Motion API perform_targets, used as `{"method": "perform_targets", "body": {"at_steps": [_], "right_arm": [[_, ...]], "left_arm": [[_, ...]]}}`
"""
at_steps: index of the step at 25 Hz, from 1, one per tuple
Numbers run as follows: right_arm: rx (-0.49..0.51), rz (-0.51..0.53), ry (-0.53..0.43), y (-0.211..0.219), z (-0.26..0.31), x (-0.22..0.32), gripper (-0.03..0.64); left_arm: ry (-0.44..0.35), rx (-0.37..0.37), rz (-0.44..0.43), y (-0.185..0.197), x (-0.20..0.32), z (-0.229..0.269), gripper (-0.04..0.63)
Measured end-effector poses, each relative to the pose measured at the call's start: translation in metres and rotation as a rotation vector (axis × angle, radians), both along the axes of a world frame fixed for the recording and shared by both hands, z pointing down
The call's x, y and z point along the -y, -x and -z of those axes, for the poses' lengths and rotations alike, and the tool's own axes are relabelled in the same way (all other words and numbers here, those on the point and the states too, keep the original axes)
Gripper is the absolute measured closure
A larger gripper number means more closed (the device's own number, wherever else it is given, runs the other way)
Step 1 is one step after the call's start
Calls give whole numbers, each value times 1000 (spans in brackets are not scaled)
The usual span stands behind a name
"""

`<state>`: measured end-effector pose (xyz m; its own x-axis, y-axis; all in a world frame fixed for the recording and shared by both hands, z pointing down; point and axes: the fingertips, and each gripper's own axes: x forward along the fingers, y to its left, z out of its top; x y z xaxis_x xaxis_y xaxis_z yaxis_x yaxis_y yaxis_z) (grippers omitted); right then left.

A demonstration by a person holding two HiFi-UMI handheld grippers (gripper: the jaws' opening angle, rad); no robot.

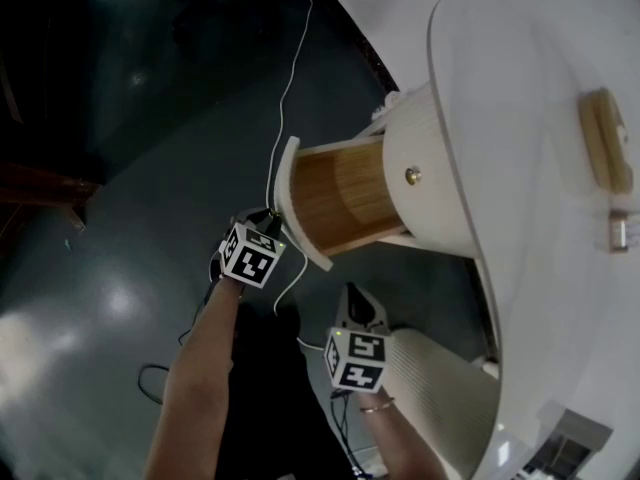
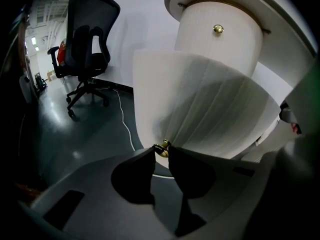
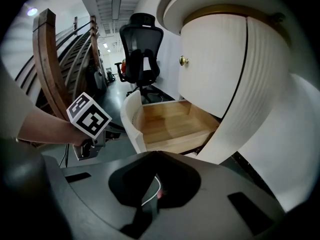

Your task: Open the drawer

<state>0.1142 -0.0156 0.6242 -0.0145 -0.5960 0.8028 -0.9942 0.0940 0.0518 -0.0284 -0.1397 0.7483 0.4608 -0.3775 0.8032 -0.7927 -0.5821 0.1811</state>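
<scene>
A round white cabinet (image 1: 450,168) has its lower drawer (image 1: 340,200) pulled out, with a bare wooden inside (image 3: 170,126). The drawer's curved white front (image 2: 210,104) carries a small brass knob (image 2: 161,148). My left gripper (image 2: 161,152) is closed on that knob with its tips either side of it; in the head view my left gripper (image 1: 270,220) sits at the drawer front. My right gripper (image 1: 352,296) hangs below the drawer, apart from it. Seen in its own view, the right gripper (image 3: 156,185) is shut and holds nothing. Another brass knob (image 1: 412,176) sits on the closed upper front.
A black office chair (image 2: 90,39) stands on the dark floor behind. A white cable (image 1: 285,88) trails across the floor toward the cabinet. A wooden stair rail (image 3: 50,69) rises at the left. On the white top lies a wooden piece (image 1: 605,138). A ribbed white panel (image 1: 440,398) sits beside my right arm.
</scene>
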Motion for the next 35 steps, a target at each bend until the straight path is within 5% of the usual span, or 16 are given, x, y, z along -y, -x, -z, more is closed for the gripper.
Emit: {"method": "perform_targets", "body": {"at_steps": [20,35], "right_arm": [[16,19,0,15,11,-4,614],[56,21,-13,31,48,-5,614]], "left_arm": [[52,52,46,41,-14,0,511],[7,-3,147,54,-30,78,572]]}}
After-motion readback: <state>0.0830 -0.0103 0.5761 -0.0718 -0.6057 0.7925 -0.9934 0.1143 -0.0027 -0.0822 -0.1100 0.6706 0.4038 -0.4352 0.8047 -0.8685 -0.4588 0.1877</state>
